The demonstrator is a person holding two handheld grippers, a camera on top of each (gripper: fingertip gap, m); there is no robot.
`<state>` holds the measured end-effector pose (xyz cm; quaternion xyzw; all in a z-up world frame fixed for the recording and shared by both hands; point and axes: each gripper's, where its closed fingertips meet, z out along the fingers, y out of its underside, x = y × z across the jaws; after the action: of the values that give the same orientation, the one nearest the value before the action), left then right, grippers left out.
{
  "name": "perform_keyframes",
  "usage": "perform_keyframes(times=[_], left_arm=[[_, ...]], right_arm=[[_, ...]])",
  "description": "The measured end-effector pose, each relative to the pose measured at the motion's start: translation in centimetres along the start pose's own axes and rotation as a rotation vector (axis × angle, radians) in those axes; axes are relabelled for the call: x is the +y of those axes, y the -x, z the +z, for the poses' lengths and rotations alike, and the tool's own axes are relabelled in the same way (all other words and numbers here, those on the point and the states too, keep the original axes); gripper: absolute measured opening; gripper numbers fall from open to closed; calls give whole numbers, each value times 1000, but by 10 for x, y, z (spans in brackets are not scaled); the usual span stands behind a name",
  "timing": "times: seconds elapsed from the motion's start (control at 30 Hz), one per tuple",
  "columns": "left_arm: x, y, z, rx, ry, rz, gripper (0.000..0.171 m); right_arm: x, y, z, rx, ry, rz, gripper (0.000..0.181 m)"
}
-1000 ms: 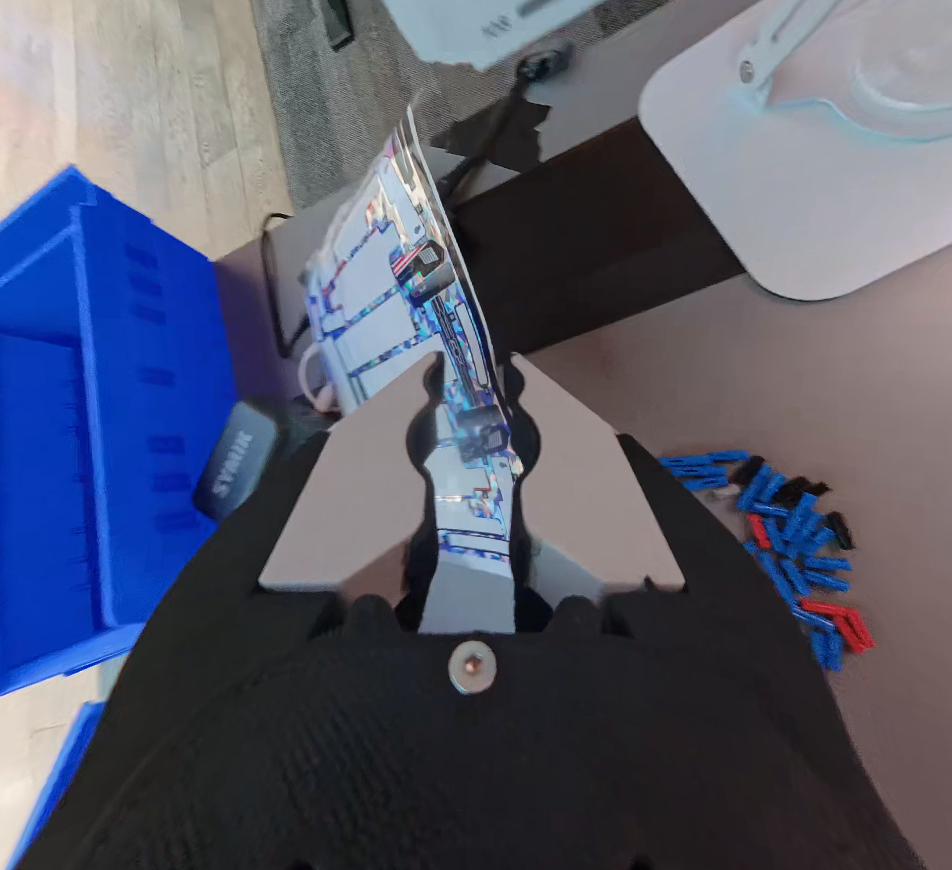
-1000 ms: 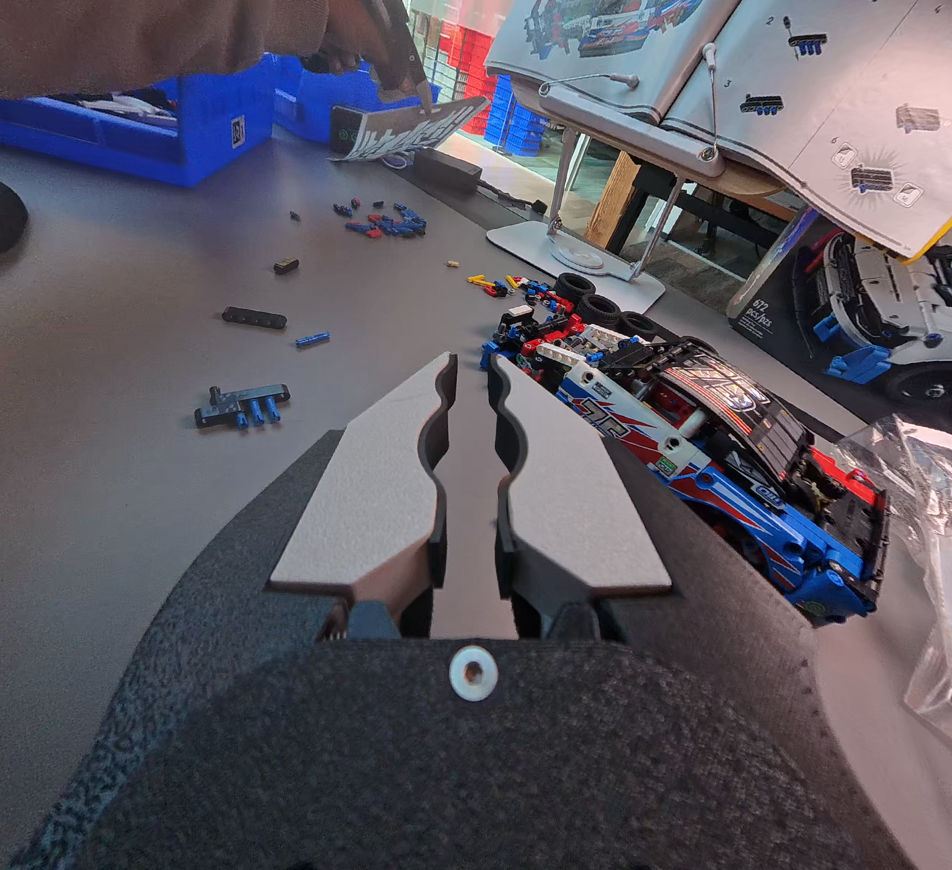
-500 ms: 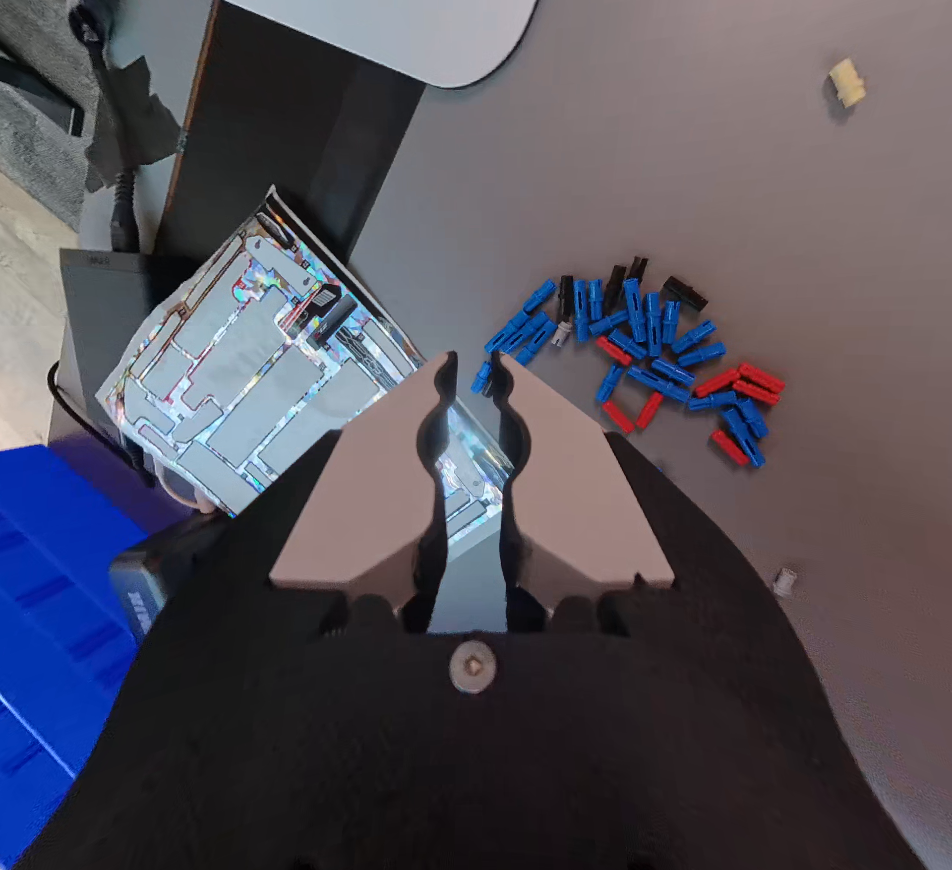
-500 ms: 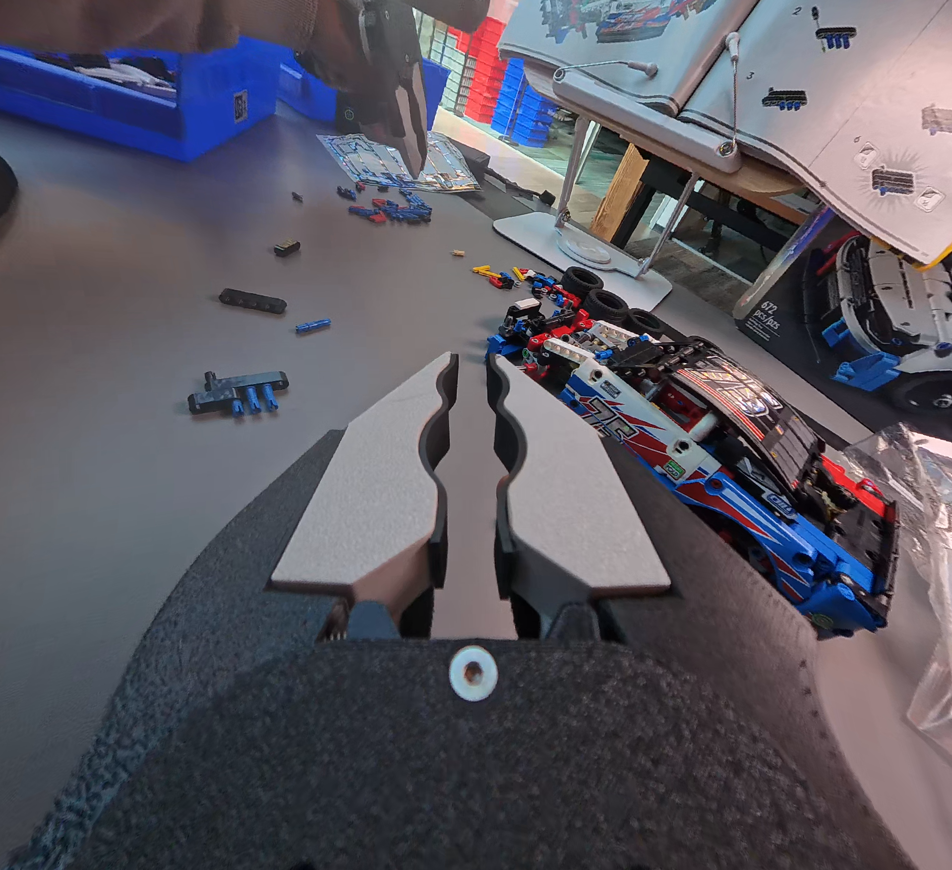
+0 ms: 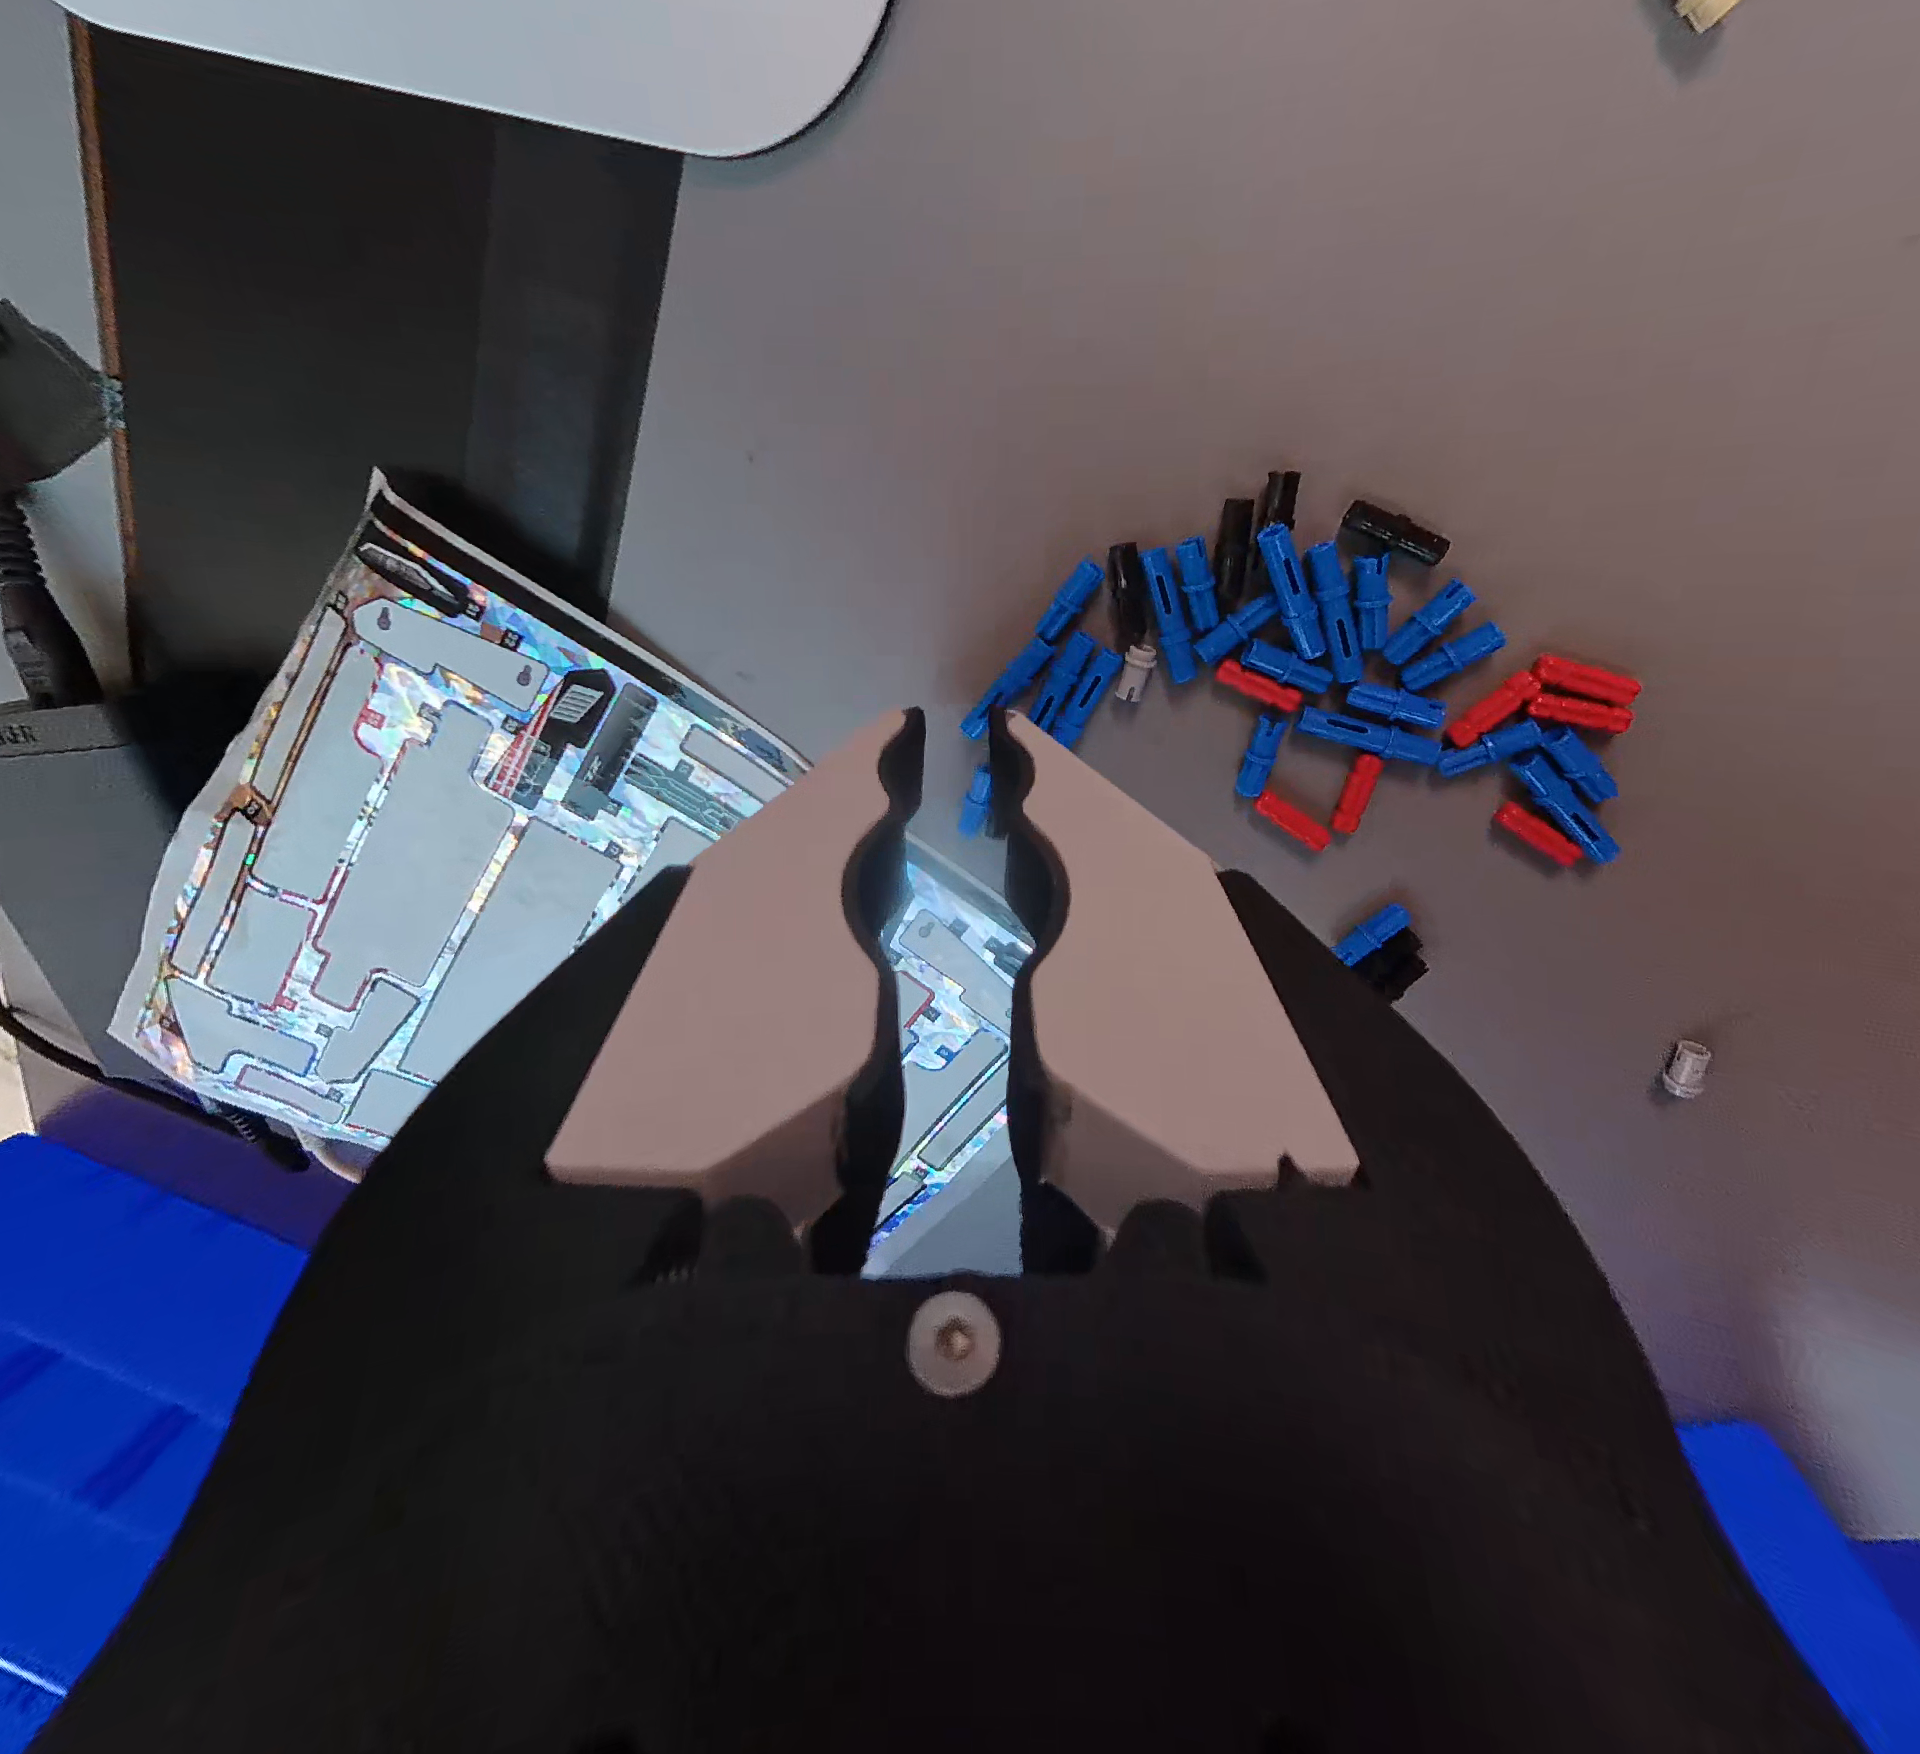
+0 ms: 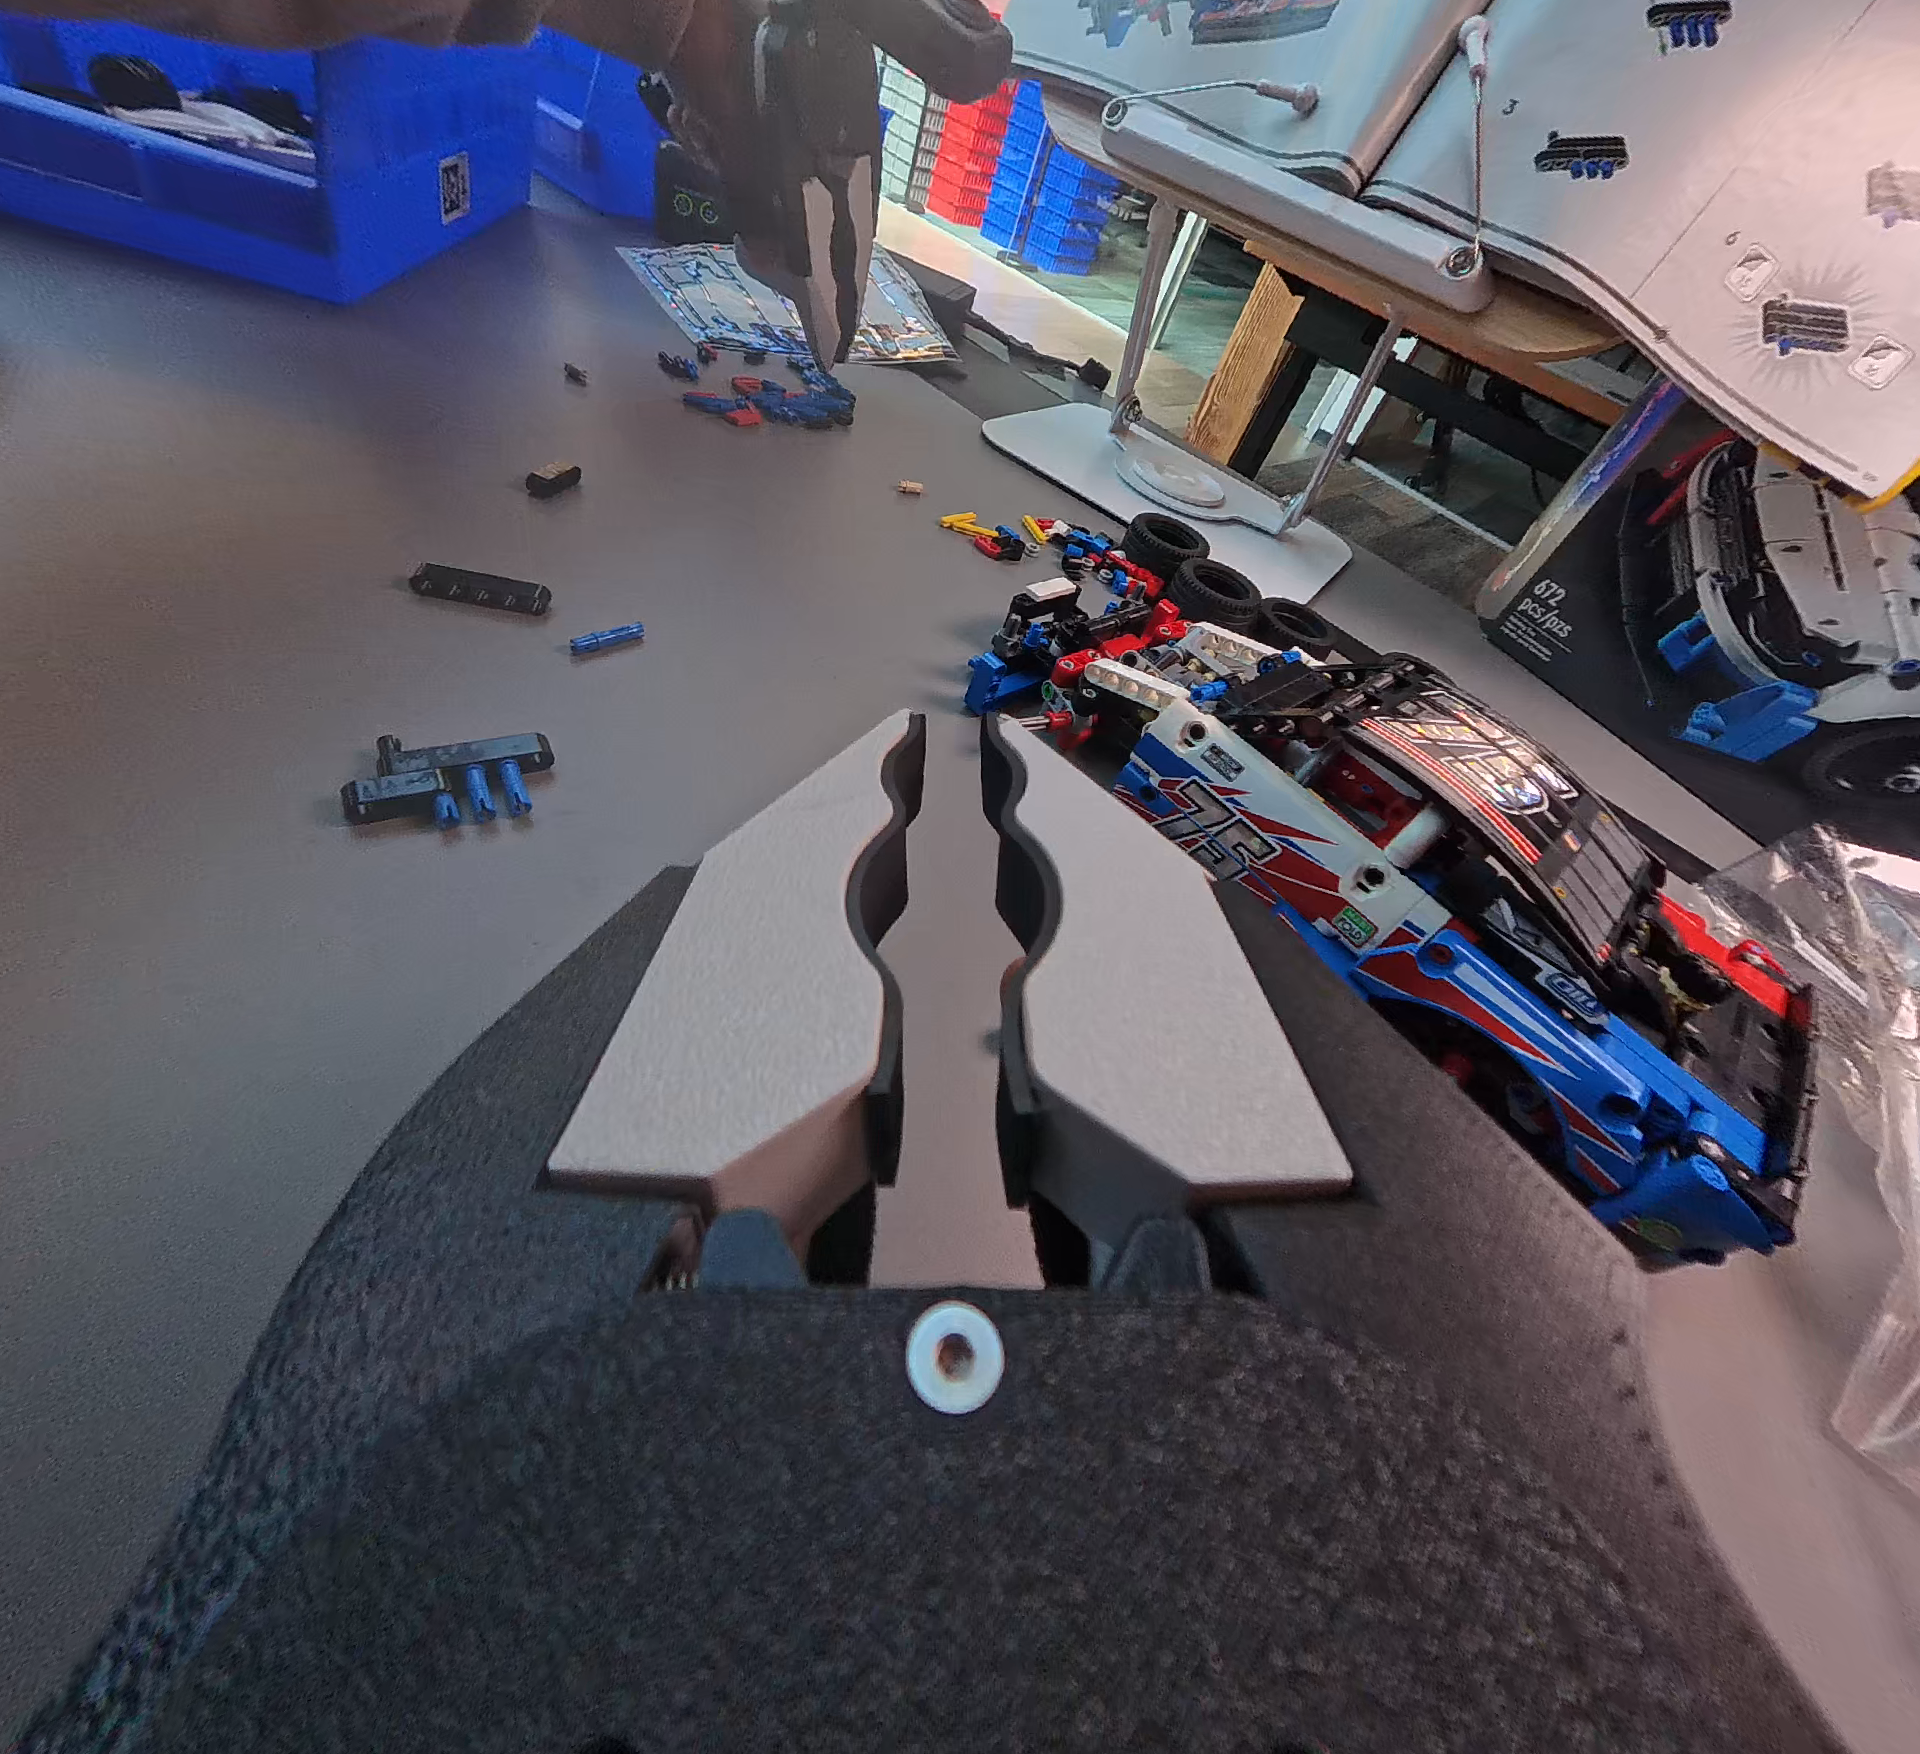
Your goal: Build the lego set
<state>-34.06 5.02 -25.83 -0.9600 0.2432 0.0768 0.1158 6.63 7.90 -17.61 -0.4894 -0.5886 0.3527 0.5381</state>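
Jaws slightly apart on both, empty.
Left gripper point(image 5: 956, 728) over blue pin pile point(image 5: 1340, 676); sticker sheet point(image 5: 416, 852) at 9 o'clock on desk point(image 5: 1247, 250).

Left wrist cam looks nearly straight down, pretty close to the grey tabletop point(image 5: 1299, 250), over the scattered pile of blue, red and black plastic pins point(image 5: 1351, 676) and the shiny holographic sticker sheet point(image 5: 416, 852). Right wrist cam sits low, looking across the tabletop, and catches that same pile point(image 6: 774, 400) and sheet point(image 6: 707, 302) farther off.
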Motion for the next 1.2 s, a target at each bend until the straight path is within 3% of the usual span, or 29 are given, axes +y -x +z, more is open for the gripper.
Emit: perform_keyframes(times=[0.37, 0.67, 0.83, 0.9, 1.0, 1.13, 1.2], left_arm=[[0, -6, 4, 50, -13, 33, 6], [-1, -15, 4, 162, -3, -60, 2], [0, -13, -9, 102, -18, -48, 2], [-11, -15, -31, 68, -86, -35, 3], [-44, -39, -79, 42, -286, 5, 2], [-88, -122, -133, 69, -595, 100, 3], [-104, -170, -148, 96, -736, 117, 3]], right_arm=[[2, 0, 2, -7, 10, 7, 8], [3, 0, 2, -6, 14, -4, 8], [1, -2, -1, 7, 4, -7, 8], [-1, -2, -2, 7, -4, -7, 8], [-3, 0, -2, 0, -14, -13, 8], [-13, 11, -5, -54, -59, -13, 12], [-19, 20, -5, -112, -81, 20, 26]])
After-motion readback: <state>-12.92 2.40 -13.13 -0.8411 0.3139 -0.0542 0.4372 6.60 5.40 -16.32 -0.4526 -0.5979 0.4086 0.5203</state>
